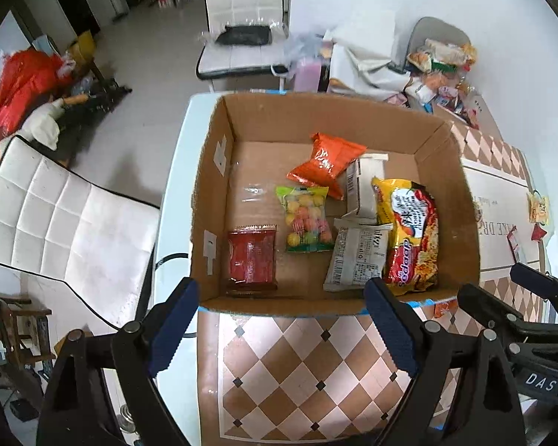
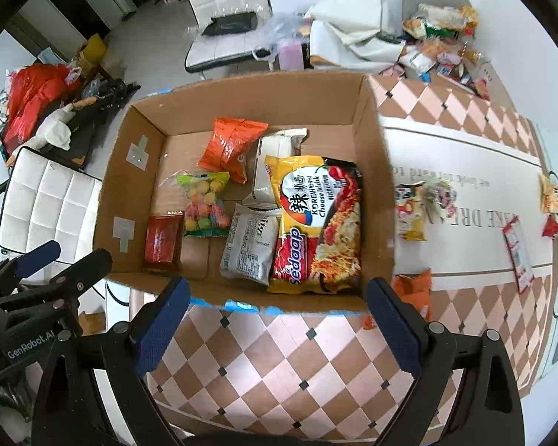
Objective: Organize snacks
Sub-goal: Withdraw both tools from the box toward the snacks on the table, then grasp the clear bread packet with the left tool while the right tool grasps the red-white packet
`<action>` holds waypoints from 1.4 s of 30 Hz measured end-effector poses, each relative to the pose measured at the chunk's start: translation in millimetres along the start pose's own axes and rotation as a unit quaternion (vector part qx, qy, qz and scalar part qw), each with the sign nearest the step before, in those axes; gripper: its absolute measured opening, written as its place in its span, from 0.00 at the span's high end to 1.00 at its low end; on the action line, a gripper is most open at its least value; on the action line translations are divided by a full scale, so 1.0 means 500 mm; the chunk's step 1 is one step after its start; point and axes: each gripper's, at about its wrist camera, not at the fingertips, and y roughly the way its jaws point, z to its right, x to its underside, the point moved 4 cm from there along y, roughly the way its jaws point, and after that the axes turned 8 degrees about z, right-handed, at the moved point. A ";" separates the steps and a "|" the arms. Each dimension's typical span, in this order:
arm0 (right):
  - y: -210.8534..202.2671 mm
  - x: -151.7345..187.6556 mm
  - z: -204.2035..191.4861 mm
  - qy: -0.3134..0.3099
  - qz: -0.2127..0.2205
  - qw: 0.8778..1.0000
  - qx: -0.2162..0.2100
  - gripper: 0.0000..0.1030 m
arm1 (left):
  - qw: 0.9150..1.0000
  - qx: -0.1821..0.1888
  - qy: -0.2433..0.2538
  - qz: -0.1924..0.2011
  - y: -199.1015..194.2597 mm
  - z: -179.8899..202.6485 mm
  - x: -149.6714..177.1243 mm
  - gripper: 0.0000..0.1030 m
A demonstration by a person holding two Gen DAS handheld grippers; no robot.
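An open cardboard box stands on the checkered tablecloth. Inside lie an orange bag, a bag of coloured candy balls, a red packet, a silver-white packet, a white carton and a Sedaap noodle pack. My left gripper is open and empty, above the box's near edge. My right gripper is open and empty at the near edge too. Each gripper shows in the other's view.
Loose snacks lie on the cloth right of the box: a yellow bag, an orange wrapper, a long red-white packet, small packets. A heap of snacks sits at the table's far end. White chairs stand at left.
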 end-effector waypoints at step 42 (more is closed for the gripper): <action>0.017 0.019 0.834 0.134 -0.070 0.988 0.044 0.03 | 0.982 0.089 0.029 -0.164 0.324 0.733 -0.083 0.01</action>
